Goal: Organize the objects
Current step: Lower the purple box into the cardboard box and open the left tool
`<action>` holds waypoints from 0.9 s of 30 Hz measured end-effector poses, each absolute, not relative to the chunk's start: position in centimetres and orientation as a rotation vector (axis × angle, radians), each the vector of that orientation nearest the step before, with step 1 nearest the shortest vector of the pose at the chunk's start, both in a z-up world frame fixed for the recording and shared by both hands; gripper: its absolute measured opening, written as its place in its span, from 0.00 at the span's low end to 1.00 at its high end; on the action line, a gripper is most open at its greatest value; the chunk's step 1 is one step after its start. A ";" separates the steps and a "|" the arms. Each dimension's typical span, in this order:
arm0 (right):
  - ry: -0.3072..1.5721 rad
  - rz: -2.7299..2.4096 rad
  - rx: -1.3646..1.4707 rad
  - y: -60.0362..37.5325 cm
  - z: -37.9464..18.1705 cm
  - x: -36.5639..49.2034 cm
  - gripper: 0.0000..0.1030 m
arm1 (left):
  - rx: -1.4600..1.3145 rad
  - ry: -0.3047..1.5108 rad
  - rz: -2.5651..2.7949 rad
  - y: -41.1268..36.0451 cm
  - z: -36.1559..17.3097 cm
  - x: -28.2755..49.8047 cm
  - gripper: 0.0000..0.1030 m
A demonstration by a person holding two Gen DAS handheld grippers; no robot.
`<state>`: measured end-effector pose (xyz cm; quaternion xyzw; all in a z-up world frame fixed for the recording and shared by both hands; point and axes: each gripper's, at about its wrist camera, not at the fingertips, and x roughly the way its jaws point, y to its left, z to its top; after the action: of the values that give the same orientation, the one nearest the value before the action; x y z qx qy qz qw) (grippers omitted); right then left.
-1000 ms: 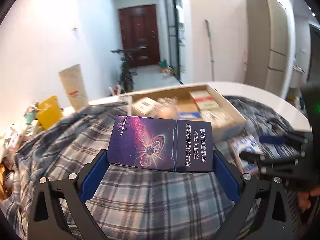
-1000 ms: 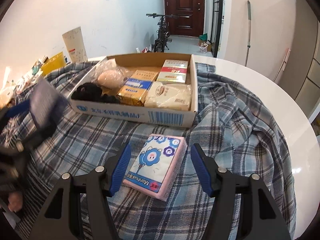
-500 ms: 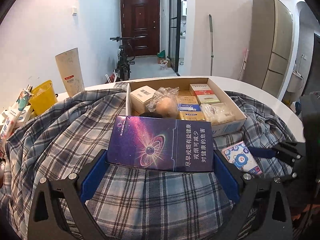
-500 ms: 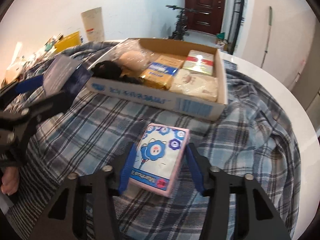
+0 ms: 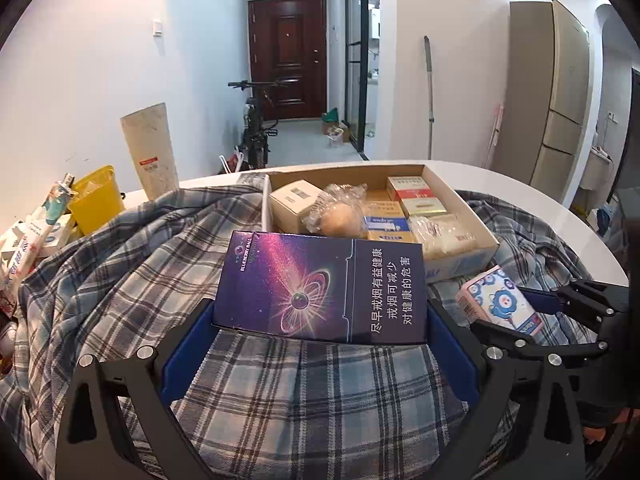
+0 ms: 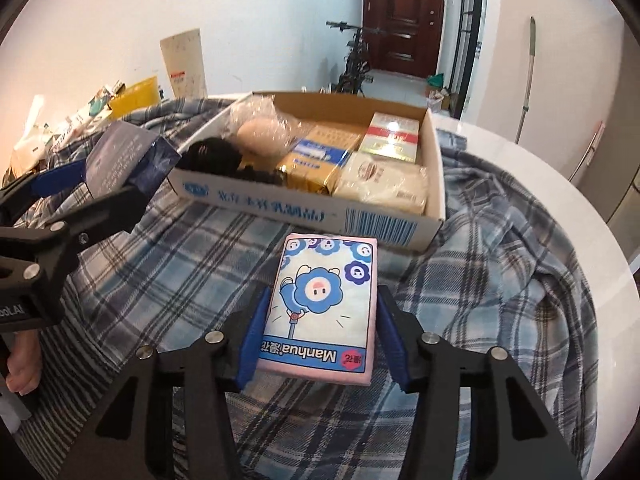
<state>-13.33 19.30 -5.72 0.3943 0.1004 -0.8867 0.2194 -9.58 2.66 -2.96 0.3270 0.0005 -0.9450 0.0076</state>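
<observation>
My left gripper (image 5: 320, 320) is shut on a dark purple cigarette carton (image 5: 320, 288), held flat above the plaid cloth (image 5: 304, 404). In the right wrist view the same carton (image 6: 124, 156) hangs left of an open cardboard box (image 6: 280, 204) filled with packets. A pink tissue pack (image 6: 320, 308) with a blue cartoon print sits between the blue pads (image 6: 252, 340) of my right gripper (image 6: 320, 320). Those jaws are closing, and both pads touch the pack's long sides. From the left wrist view, the tissue pack (image 5: 500, 304) looks tilted just off the cloth, in front of the cardboard box (image 5: 472, 216).
The plaid cloth covers a round white table (image 6: 560, 184). A yellow tub (image 5: 96, 200) and loose packages (image 5: 28, 240) crowd the far left edge. A tall paper bag (image 5: 150, 148) stands behind them. A hallway with a bicycle (image 5: 256, 128) lies beyond.
The right jaws have narrowed from wide of the tissue pack to touching both its sides, and the pack now looks raised. The left gripper still holds the carton in the same place.
</observation>
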 end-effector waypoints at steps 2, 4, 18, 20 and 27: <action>0.277 -2.474 1.054 19.3 -5.2 -13.4 0.49 | 1.000 0.013 -2.953 2.4 -2.5 -9.4 0.97; 0.281 -2.509 1.013 19.5 -4.5 -13.2 0.49 | 0.985 0.029 -2.952 2.2 -2.0 -9.3 0.97; 0.225 -2.678 0.957 21.5 1.0 -17.2 0.47 | 1.069 0.132 -2.974 2.5 3.6 -18.3 0.98; 0.179 -2.693 0.980 21.7 2.1 -19.4 0.45 | 1.081 0.161 -2.964 2.8 3.6 -20.7 0.98; 0.024 -2.778 1.006 22.2 3.7 -25.7 0.34 | 1.191 0.176 -2.863 3.3 0.1 -28.3 0.98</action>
<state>-25.73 22.16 3.70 0.3390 0.0082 -0.9361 0.0933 -28.28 3.28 0.10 0.3834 0.0566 -0.9217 0.0181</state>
